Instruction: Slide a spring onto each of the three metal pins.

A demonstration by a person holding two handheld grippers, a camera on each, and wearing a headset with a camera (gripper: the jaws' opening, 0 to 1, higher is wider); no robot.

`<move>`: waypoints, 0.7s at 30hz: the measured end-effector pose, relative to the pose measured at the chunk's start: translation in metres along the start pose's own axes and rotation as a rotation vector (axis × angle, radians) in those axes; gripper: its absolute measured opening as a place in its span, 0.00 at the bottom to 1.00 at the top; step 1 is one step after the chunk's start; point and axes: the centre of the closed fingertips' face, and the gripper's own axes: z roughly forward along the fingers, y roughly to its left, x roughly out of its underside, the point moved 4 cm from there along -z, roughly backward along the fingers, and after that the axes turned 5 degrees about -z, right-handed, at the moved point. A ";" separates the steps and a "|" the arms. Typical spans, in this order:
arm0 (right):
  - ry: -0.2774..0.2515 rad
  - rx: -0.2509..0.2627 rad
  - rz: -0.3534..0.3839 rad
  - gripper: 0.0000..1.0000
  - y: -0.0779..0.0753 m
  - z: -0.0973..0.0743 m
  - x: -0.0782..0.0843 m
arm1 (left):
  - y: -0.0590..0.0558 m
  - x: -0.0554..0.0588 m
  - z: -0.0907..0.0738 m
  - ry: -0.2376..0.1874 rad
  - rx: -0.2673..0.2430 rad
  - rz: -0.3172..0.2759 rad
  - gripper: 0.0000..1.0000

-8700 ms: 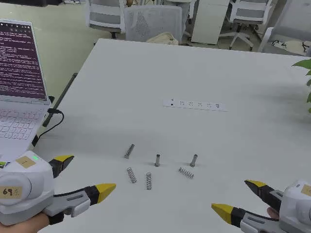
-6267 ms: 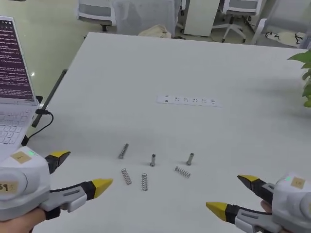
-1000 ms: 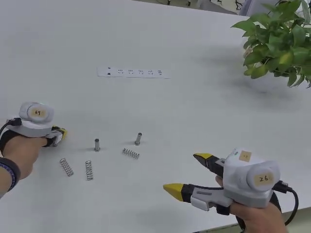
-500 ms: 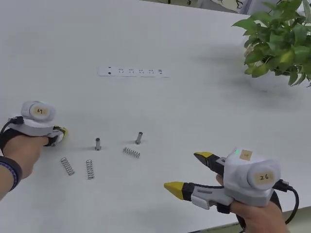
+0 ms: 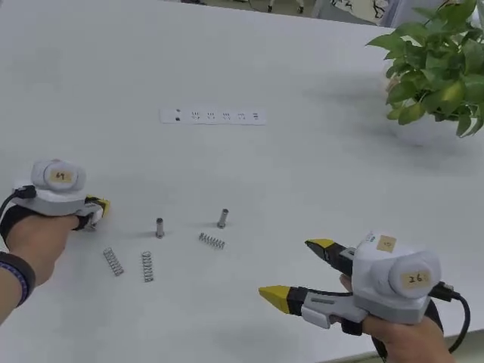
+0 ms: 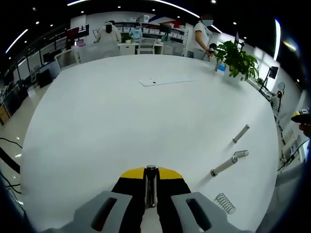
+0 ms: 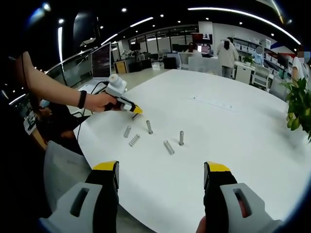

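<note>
Jaws of the left gripper [image 6: 151, 172] are closed on one pin [image 6: 151, 189]; the right gripper [image 5: 291, 267] gapes wide, empty.
Head view: two pins [image 5: 159, 227] stand on the bench [image 5: 302, 174], three springs [image 5: 147, 266] lying near them. Left gripper view: the held pin sits between the yellow tips. Right gripper view: the springs lie near the upright pins.

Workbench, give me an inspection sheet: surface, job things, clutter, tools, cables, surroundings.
Surface: white table, no spills seen.
Job's things: two pins upright; three springs lying loose, none on a pin.
Clutter: power strip; potted plant.
Tools: left tool shut on third pin; right tool open, empty.
Cables: cable behind right tool.
Surroundings: office, people far off.
</note>
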 end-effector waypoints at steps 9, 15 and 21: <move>-0.006 0.002 0.003 0.70 0.002 0.000 0.001 | 0.002 0.001 -0.010 -0.021 -0.003 -0.017 0.00; -0.004 0.002 0.010 0.70 0.003 0.000 0.004 | 0.002 0.002 -0.016 -0.027 -0.006 -0.016 0.00; -0.006 0.002 0.009 0.70 0.002 0.000 0.004 | 0.002 0.000 -0.020 -0.031 -0.007 0.000 0.00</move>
